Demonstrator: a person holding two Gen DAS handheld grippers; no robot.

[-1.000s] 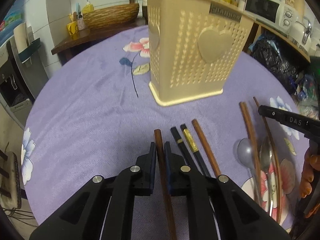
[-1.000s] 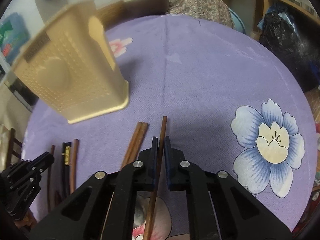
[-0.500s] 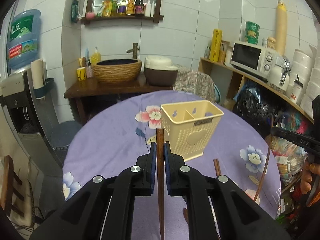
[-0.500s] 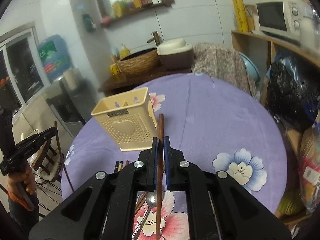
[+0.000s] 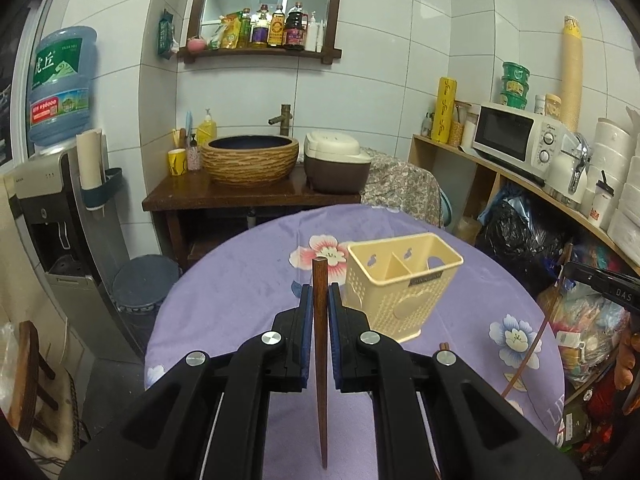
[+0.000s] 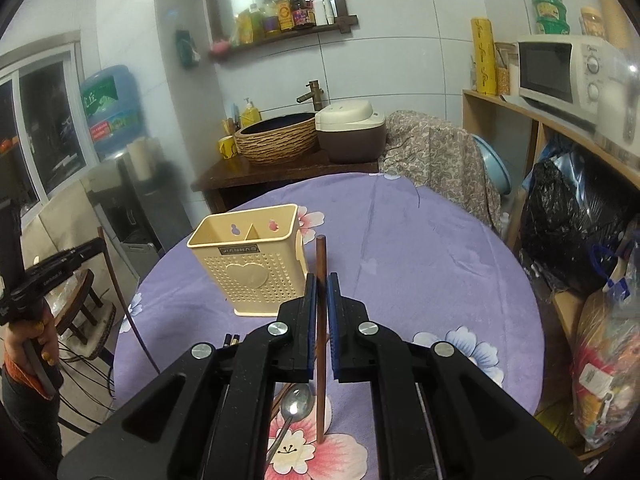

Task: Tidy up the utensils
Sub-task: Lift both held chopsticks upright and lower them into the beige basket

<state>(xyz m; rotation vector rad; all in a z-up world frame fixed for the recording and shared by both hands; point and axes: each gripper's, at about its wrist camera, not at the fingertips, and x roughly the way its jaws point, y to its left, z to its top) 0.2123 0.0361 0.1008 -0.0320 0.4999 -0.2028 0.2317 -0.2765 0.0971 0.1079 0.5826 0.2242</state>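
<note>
My left gripper is shut on a brown wooden chopstick that stands upright, high above the round purple table. The cream two-compartment utensil holder sits on the table just right of the left gripper. My right gripper is shut on a second brown chopstick, also upright. In the right wrist view the holder is ahead and to the left. A metal spoon and more chopsticks lie on the cloth below the right gripper.
A brown rice cooker and a woven basin stand on a wooden counter behind the table. A shelf with a microwave runs along the right. A water dispenser and a stool are at the left.
Both grippers have risen from the table surface, each lifting its chopstick. The views went from close above the cloth to high above the table, with the chopsticks now upright.
</note>
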